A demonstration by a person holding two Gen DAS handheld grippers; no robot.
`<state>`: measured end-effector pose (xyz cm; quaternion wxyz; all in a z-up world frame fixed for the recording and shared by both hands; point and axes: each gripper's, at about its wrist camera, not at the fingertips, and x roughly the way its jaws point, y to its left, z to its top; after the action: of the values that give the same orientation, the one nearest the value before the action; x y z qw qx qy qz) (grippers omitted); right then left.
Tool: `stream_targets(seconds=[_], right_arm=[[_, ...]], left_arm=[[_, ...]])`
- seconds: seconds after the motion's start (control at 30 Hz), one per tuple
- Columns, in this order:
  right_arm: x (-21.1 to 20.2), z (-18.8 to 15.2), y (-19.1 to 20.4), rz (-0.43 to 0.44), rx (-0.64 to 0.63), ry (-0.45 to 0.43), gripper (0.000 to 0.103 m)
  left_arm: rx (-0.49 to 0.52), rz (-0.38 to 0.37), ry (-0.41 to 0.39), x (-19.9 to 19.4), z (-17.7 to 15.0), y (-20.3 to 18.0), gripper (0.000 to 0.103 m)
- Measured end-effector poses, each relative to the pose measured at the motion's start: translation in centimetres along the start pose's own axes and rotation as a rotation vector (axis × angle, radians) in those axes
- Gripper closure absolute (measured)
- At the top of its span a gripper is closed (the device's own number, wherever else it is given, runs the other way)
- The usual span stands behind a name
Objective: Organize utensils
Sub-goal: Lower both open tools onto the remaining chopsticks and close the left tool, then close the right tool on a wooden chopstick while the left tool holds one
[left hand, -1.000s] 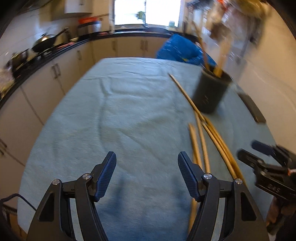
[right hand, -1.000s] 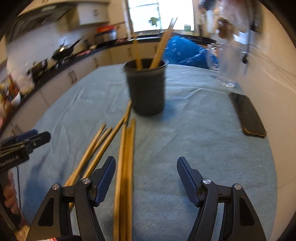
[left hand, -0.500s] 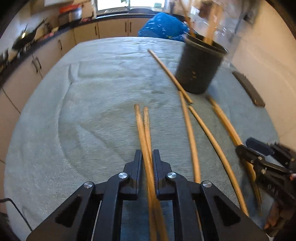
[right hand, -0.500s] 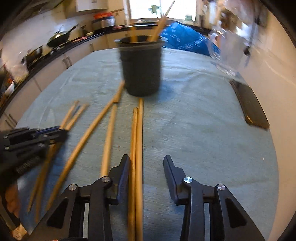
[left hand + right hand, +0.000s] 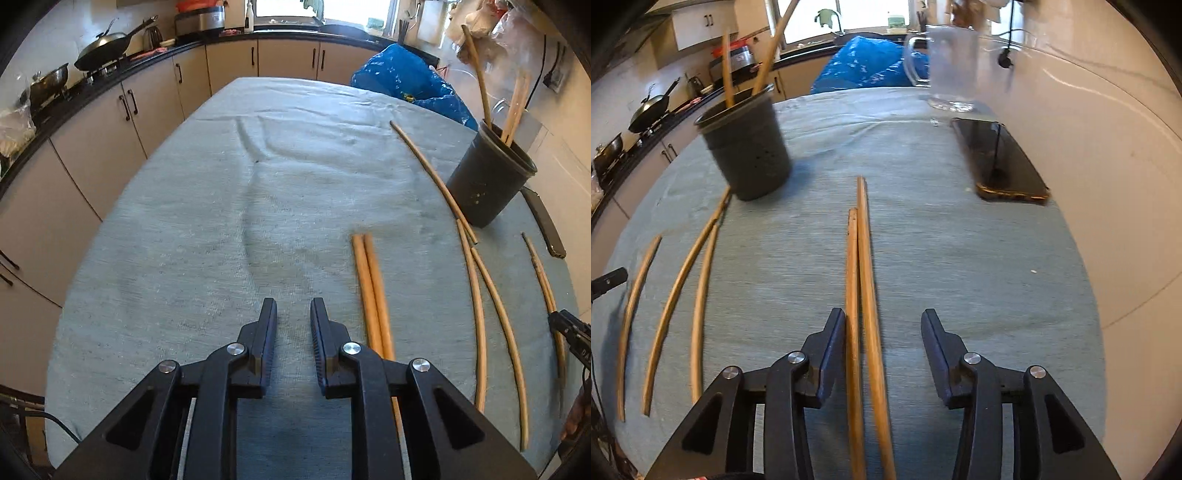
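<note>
In the left wrist view, the left hand-held gripper (image 5: 293, 321) fills the lower centre; its jaws have just been opening a little and stand narrowly apart with only the grey-blue cloth of the tabletop (image 5: 177, 229) between them. Just right of it lies a pair of wooden sticks (image 5: 371, 291), side by side and touching. Further right lie more thin sticks (image 5: 493, 295), and at the upper right the black utensil holder (image 5: 489, 184) stands with sticks in it.

In the right wrist view, the holder (image 5: 748, 147) sits upper left. The right hand-held gripper (image 5: 882, 339) is at lower centre, jaws parted and just been opening; two sticks (image 5: 864, 277) lie between them, close against the left finger (image 5: 831, 343), clear of the right one. A dark phone (image 5: 1001, 162) lies upper right.
</note>
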<state>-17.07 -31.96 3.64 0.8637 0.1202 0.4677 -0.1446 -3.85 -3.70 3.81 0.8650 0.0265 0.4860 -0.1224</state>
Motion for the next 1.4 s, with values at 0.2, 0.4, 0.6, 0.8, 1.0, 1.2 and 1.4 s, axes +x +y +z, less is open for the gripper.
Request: stream_targets(seconds=[0.2,0.4,0.6,0.8,1.0,1.2,1.4], right_arm=[[-0.3,0.3,-1.6,0.047,0.063,-0.004,0.056],[0.0,1.1,-1.0,0.051,0.041,-0.019,0.056],[-0.7,1.7,1.6,0.154,-0.025,-0.042,0.056],[-0.9,-0.6,8.0,0.313,-0.222,-0.01,0.056],[-0.7,-3.5,11.9,0.263,-0.376,-0.014,0.074],[-0.9,-3.8,10.0,0.182,-0.293,0.038,0.096],[-2.7,-5.7,6.4,0.23,-0.249,0.166,0.088]], left_arm=[[0.013,-0.101,-0.002,-0.7,0.1,-0.8,0.085],[0.048,-0.21,0.017,-0.4,0.7,-3.9,0.085],[0.128,-0.236,0.045,0.4,1.4,-8.8,0.083],[0.205,-0.219,0.1,2.3,0.0,-12.3,0.073],[0.205,-0.176,0.109,2.3,-0.5,-12.4,0.096],[0.133,-0.226,0.182,0.9,-2.4,-10.3,0.096],[0.201,-0.254,0.266,-1.7,-5.3,-9.6,0.096]])
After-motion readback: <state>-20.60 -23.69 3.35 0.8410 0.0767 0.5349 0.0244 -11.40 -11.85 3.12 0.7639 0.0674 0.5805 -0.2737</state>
